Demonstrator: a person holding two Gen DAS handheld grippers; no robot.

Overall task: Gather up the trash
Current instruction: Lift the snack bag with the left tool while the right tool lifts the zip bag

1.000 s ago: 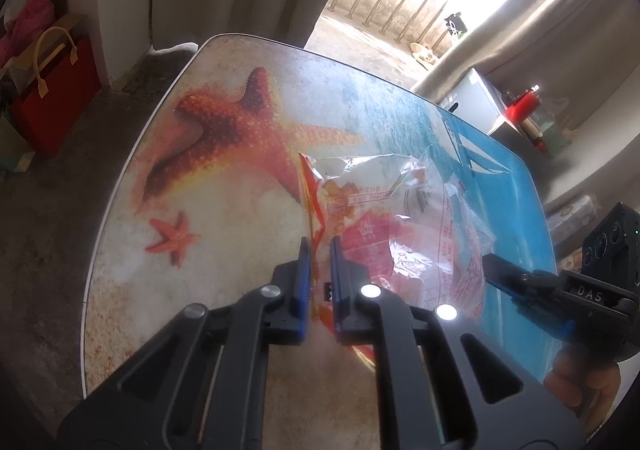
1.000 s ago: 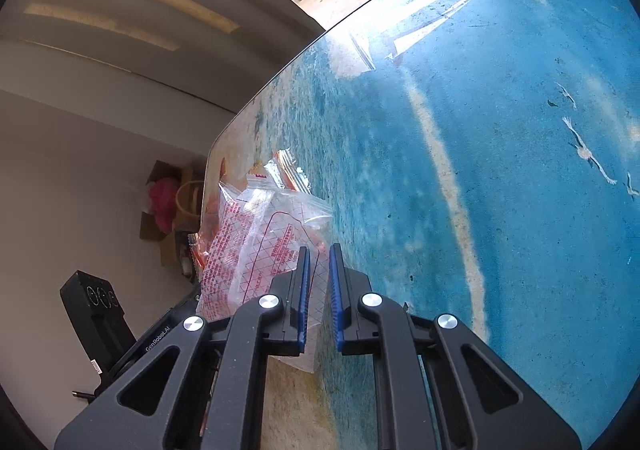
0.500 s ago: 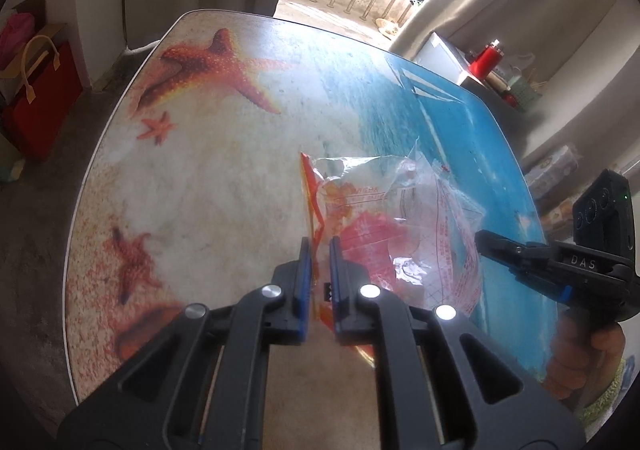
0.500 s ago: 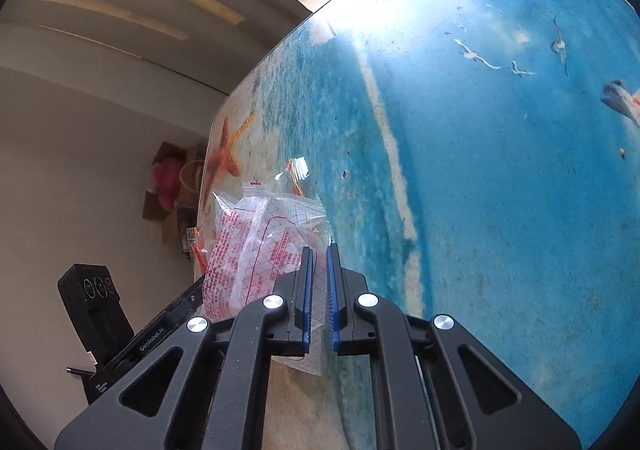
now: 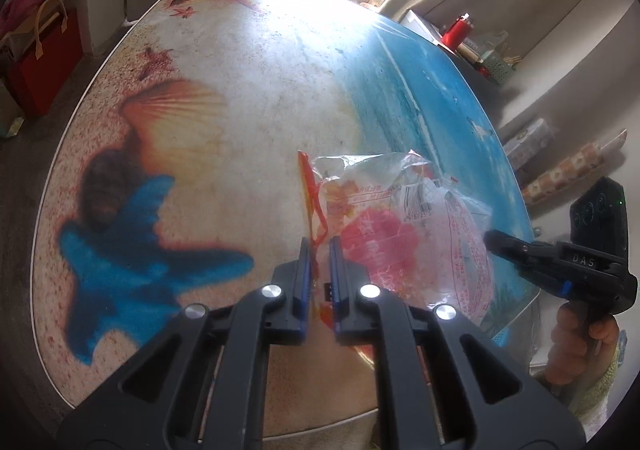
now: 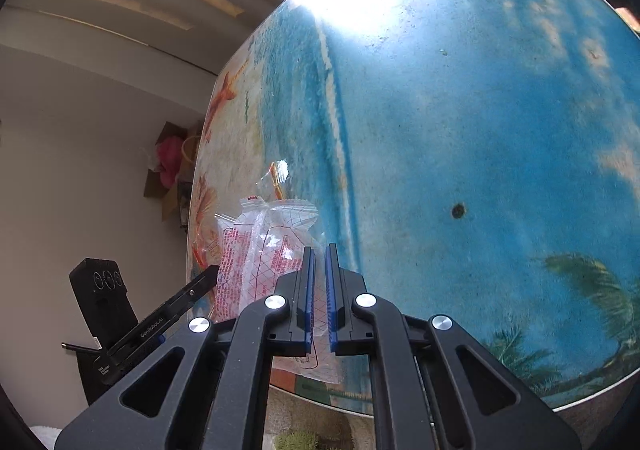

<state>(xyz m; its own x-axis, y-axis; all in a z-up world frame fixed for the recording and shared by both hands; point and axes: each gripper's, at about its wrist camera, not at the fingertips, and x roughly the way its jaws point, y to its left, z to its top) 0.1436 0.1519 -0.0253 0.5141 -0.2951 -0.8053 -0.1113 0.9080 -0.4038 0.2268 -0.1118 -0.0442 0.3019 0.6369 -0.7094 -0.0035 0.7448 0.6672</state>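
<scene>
Pinching one clear plastic bag (image 5: 400,226) between them, left gripper (image 5: 319,250), right gripper (image 6: 320,256), above beach-print table (image 5: 248,97)

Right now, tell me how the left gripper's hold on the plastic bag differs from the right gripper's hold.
The left gripper pinches the plastic bag at its orange strip edge; the right gripper clamps the clear, red-printed edge. The left gripper appears over the sandy part of the table, the right gripper over the blue. Both are shut on the bag.
</scene>
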